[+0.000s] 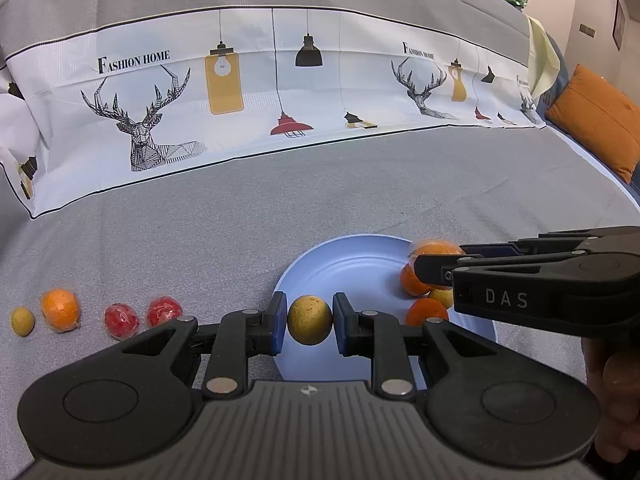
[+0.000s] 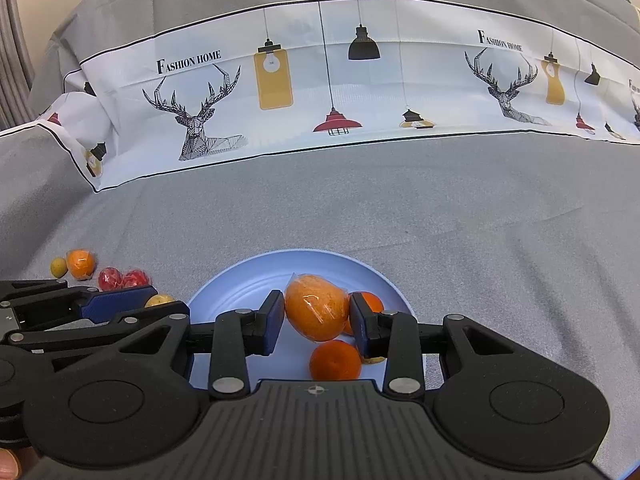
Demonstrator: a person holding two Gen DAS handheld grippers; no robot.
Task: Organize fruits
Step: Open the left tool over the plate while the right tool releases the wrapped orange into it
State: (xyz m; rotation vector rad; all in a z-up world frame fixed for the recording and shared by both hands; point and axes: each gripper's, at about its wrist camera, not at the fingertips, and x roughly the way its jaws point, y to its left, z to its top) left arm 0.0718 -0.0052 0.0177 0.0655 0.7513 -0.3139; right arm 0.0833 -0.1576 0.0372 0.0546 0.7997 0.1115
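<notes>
To your far left, four loose fruits line the grey cloth (image 1: 360, 200) well apart from the plate: a small yellow fruit (image 1: 22, 321), a wrapped orange (image 1: 60, 309) just beside it, then two wrapped red fruits (image 1: 122, 321) touching each other, the second red one (image 1: 164, 310) nearest your left gripper (image 1: 310, 322). Beyond them the cloth runs bare up to the white printed band (image 1: 240, 92), so you have wide room ahead and to the left. Your left gripper tilts downward over the near left rim of the blue plate (image 1: 344, 256), its pads pressed on both sides of a yellow speckled fruit (image 1: 310, 320) lifted above the plate. Moving right, the plate's middle is bare, while its right side holds two oranges (image 2: 335, 361) and a yellowish fruit (image 1: 442, 296) bunched together. Your right gripper (image 2: 316, 318) also slopes downward above that cluster, its jaws clamped on a large plastic-wrapped orange (image 2: 316, 312). Right of the plate, open cloth reaches the table edge.
</notes>
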